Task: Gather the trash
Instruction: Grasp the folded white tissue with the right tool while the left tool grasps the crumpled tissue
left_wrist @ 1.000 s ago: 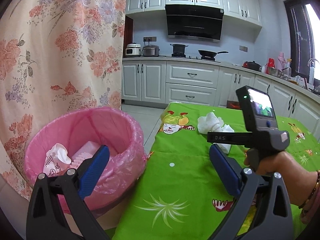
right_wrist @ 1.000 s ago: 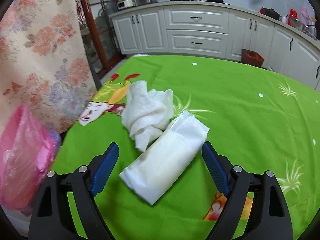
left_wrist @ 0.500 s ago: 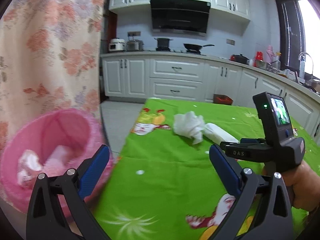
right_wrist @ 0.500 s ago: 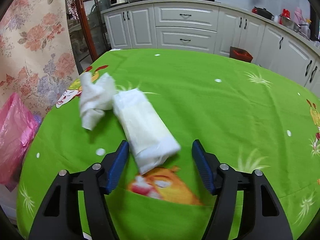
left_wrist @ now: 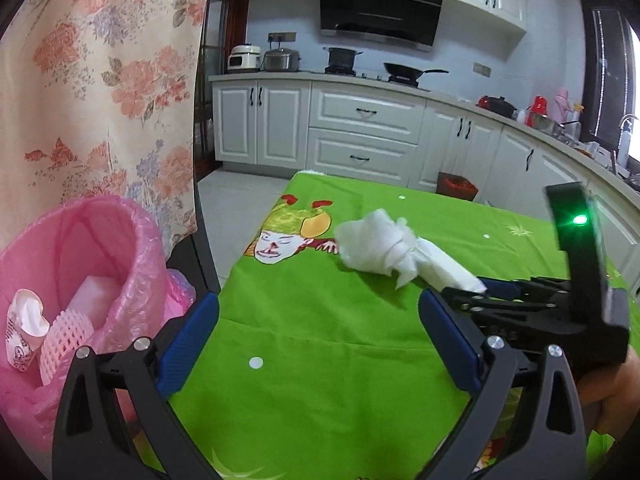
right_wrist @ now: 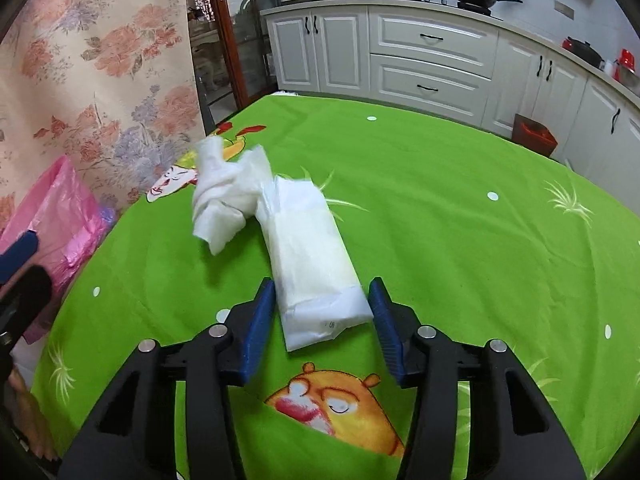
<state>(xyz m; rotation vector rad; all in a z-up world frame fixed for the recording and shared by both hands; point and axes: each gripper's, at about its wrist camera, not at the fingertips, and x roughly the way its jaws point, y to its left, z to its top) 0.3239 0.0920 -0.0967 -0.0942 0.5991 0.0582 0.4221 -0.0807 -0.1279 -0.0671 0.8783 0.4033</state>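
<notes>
In the left wrist view, the left gripper point(left_wrist: 318, 340) is held wide open and empty over the table point(left_wrist: 320, 380); the pink bin point(left_wrist: 80, 264), central a second ago, is now seen at the left edge. In the right wrist view, the plastic-wrapped packet point(right_wrist: 308, 256) lies on the table beside a crumpled tissue point(right_wrist: 220, 196). It is judged light, soft and slippery, best taken across its near end. The right gripper point(right_wrist: 322, 322) has just been closing around that end; the pads are not yet pressed on it.

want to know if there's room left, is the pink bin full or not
Not full. The pink-lined bin holds a few items low down, its upper walls bare.
</notes>
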